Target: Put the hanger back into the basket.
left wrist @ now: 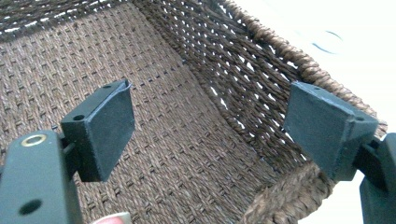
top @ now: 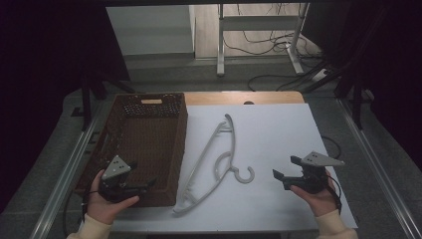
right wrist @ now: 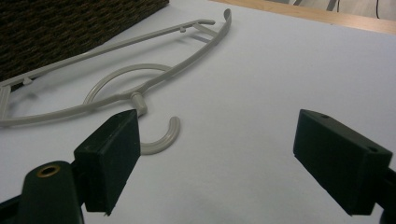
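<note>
Left gripper (top: 142, 188) over wicker basket (top: 149, 130) (near end), jaws apart. Right gripper (top: 283, 175) right of grey hanger (top: 211, 162), jaws apart, empty.

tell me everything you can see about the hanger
The hanger is pale grey and looks like plastic: a thin curved frame with small notches near its ends, a looped neck and an open hook. It lies flat on the white sheet, running diagonally beside the basket, hook pointing toward the right tongs. Whether its near end touches the basket is unclear. Neither tongs holds it.
</note>
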`<state>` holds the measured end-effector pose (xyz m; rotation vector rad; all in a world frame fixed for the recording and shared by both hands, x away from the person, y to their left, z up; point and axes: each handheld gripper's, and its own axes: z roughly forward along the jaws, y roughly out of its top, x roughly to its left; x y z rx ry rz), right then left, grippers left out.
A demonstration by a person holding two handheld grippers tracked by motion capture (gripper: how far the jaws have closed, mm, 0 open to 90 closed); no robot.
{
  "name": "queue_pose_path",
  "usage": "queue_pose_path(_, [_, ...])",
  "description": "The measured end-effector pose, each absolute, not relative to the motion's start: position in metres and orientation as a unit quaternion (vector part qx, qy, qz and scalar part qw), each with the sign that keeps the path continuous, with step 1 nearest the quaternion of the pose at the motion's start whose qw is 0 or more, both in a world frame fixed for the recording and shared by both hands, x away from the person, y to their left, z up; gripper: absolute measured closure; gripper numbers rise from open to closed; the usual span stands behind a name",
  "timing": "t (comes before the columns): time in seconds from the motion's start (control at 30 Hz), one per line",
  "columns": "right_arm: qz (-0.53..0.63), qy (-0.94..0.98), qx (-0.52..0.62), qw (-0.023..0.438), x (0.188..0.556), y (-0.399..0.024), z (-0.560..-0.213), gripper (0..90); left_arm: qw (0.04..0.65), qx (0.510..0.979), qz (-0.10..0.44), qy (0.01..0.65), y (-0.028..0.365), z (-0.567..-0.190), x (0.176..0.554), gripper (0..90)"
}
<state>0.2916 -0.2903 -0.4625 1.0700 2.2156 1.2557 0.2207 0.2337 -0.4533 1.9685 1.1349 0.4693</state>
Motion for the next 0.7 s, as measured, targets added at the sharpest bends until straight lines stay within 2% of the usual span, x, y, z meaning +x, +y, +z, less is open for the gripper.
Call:
queue_pose_path(0.23, [0.45,0.784,0.383,0.188,0.291,-0.29,-0.461,15.0,0.403,0.777,0.189,0.444,0.228,-0.447,0.218,17.1])
queue_pose_path(0.7, [0.447,0.786,0.383,0.188,0.291,-0.289,-0.462,15.2,0.404,0.793,0.189,0.416,0.19,-0.43,0.221,17.9])
